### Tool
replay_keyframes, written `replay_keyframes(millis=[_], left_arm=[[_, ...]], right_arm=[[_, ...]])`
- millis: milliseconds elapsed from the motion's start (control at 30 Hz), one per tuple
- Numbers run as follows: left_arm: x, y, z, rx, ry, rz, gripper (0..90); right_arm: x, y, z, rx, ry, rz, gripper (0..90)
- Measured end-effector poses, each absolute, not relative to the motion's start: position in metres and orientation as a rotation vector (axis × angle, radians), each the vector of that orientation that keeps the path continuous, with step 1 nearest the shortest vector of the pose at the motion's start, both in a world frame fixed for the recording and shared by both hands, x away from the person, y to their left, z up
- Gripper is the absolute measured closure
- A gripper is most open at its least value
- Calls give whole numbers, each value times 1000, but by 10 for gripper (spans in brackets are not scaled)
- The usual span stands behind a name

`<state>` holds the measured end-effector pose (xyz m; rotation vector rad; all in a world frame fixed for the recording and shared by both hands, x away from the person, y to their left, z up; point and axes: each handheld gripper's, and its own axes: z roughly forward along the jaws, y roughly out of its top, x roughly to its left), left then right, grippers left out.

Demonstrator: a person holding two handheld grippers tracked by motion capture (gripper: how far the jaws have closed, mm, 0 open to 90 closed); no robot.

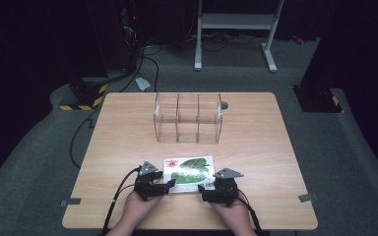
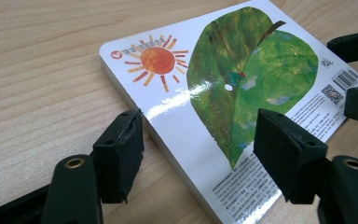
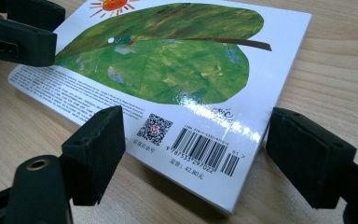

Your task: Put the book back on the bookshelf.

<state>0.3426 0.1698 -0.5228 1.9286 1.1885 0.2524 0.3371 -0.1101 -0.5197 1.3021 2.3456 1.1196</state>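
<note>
High view first: your bench (image 1: 256, 137) is a light wood-grain top, bare apart from a clear three-compartment organizer (image 1: 188, 118) standing toward the far edge and a board book (image 1: 189, 173) lying flat near your edge. Book is back cover up — green leaf, orange sun, barcode and QR code. Around the bench you've got grey carpet (image 1: 339, 162), a dark room, a white metal stand (image 1: 236, 29) behind, cables trailing on the floor, and a yellow-black striped block (image 1: 83, 96) off the far left corner.

Your left tongs (image 1: 170, 184) sit at the book's left near corner, jaws spread wide with the corner between them, pads not pressing. Your right tongs (image 1: 203, 191) sit at the right near corner by the barcode — also open, straddling it, gripping nothing. Both hands rest low at the near edge.
</note>
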Motion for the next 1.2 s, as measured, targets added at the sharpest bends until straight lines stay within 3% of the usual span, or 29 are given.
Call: replay_keyframes(millis=[233,1200], left_arm=[[345,171,-524,1921,1200,261,343],[337,172,-508,1857,1120,349,350]], right_arm=[[333,-106,-520,1283,2374,1114,142],[329,-101,-521,1221,2403,1077,87]])
